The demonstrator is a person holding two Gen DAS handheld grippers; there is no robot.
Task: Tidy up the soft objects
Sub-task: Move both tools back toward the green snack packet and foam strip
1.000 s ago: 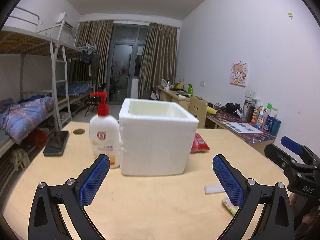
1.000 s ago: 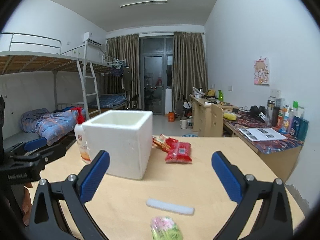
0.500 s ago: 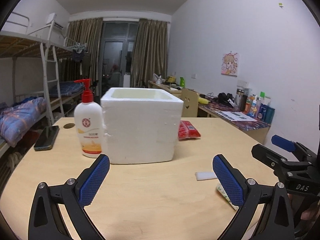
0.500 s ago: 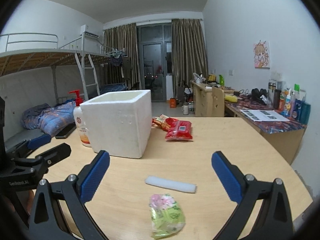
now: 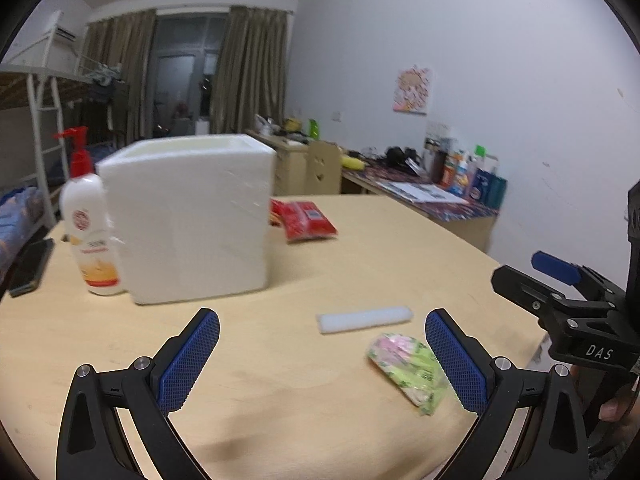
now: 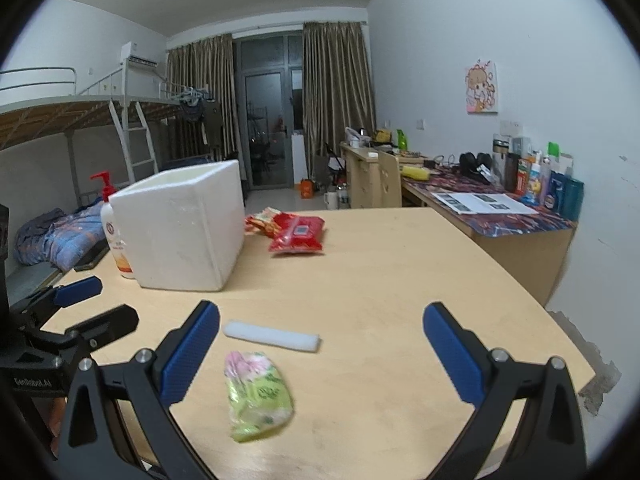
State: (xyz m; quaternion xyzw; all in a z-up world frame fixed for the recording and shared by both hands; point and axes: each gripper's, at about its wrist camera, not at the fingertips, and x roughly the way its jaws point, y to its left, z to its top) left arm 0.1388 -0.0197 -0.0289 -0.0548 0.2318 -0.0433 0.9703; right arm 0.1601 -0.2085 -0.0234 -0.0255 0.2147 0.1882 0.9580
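Observation:
A white foam box stands open-topped on the wooden table. A white foam strip and a green and pink soft packet lie near the front edge. Red snack packets lie behind the box. My left gripper is open and empty, with the green packet by its right finger. My right gripper is open and empty, above the strip and packet.
A lotion pump bottle stands left of the box. A black phone lies at the table's left edge. A desk with bottles stands along the right wall. A bunk bed is at left.
Both grippers have tilted down and drawn back toward the table's near edge. The left view has swung right, so the strip and green packet now show fully. Both stay open.

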